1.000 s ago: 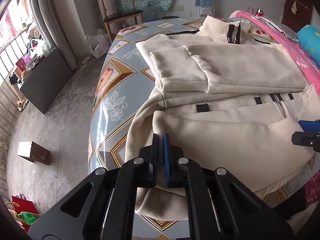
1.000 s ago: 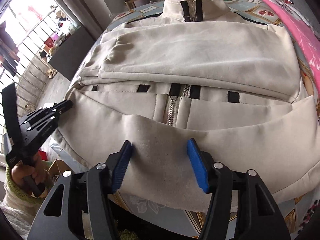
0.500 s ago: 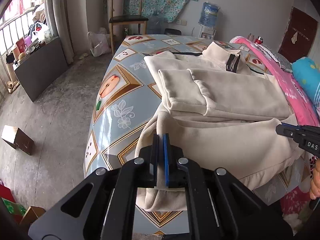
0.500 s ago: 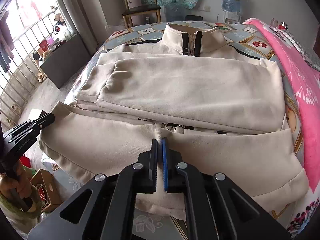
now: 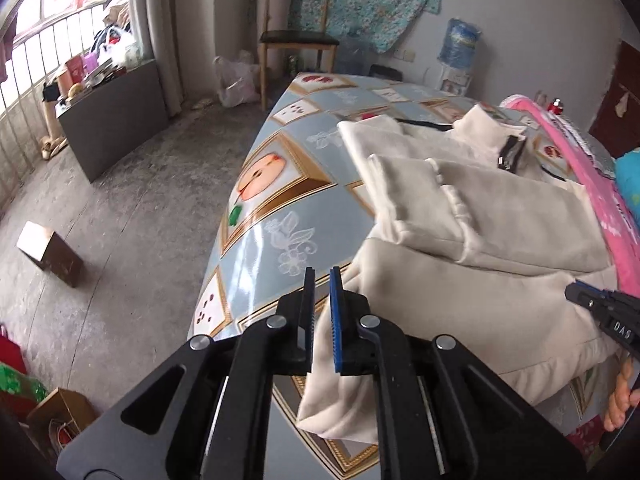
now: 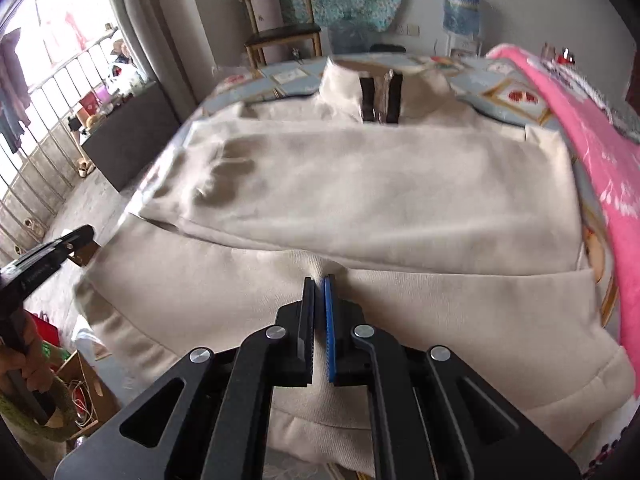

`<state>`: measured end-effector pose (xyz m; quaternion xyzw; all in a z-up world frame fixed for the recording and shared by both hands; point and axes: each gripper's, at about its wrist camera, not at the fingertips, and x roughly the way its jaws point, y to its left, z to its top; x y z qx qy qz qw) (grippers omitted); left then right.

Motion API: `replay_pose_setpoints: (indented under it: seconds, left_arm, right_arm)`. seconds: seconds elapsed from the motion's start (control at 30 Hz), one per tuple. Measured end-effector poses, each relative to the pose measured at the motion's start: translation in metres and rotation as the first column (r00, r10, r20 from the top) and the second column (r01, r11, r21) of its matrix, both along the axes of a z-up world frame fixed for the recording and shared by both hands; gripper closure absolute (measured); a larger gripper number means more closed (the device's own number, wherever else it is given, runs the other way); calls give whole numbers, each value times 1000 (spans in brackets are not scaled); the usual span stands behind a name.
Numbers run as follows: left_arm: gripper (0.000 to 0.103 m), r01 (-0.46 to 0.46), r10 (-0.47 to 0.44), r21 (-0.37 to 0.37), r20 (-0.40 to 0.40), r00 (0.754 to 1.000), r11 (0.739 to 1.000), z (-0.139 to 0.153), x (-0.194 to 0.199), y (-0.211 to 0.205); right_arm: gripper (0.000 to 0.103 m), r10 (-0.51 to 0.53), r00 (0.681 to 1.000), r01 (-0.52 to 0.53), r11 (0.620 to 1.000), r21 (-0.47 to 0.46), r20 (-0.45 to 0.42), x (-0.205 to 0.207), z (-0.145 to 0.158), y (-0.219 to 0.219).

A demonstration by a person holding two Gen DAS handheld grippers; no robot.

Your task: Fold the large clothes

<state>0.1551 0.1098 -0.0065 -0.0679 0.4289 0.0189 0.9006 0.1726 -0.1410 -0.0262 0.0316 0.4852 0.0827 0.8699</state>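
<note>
Pinching the cream jacket's lower hem: left gripper with its pads closed on the hem's corner at the table's near edge, fabric hanging below; right gripper clamped on a raised tuck of the hem near its middle. Beyond them, the jacket lies spread on the patterned table, sleeves folded across the chest, collar and zip at the far end, a pink blanket beside it. Farthest: wooden chair, water bottle, floral cloth on the wall.
</note>
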Motion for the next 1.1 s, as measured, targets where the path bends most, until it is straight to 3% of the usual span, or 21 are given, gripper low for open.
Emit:
replay_pose_setpoints:
  seconds: [0.1,0.2,0.33,0.43,0.5,0.6,0.67,0.7,0.77,0.83,0.97,1.1]
  left_arm:
    - [96,4,-3,-21,54,999,1000,13,-9,5]
    - [96,117,-114,-30,103,988,993,27,-15,-14]
    - [96,310,-309,-125,26,951,942,13,-5,-62]
    - [96,402,-406,-96,-20,914,910,-7,-1,-101]
    - [96,405,-407,-43,-85,909,913,-25,4,-117]
    - [95,395,-396,-27,-77,915,918,-29,3,-119]
    - [95,387,-390,-48,-80,917,921,-30,4,-116]
    - [96,385,-389,-53,-81,918,921,-29,5,-115]
    - [97,382,-385,-54,-83,919,923,-29,6,-114]
    - [97,379,-382,-50,-83,920,924,-27,7,-114]
    - [97,381,-383,-40,-81,920,924,-27,7,-115]
    - [97,379,-381,-39,-82,921,925,-27,7,-115]
  right_arm:
    - [98,15,997,-13,1000,-15,76,-9,19,7]
    - [98,18,991,-15,1000,-22,133,-8,30,8]
    - [98,10,998,-8,999,-37,61,8,-3,7]
    - [98,9,997,-5,999,-48,73,7,-4,9]
    - [98,6,998,-4,1000,-25,60,7,-4,4]
    - [90,-26,999,24,996,81,28,4,7,-22]
    - [85,-94,994,88,991,103,53,-4,24,-51]
    - [83,-137,988,131,988,86,74,-9,32,-68]
    - [67,-225,968,224,974,24,113,-16,43,-98]
    - [62,-296,948,302,952,-41,119,-22,45,-131]
    - [62,-347,937,350,932,-96,48,-20,28,-173]
    - [62,-343,939,341,934,-109,4,-13,9,-188]
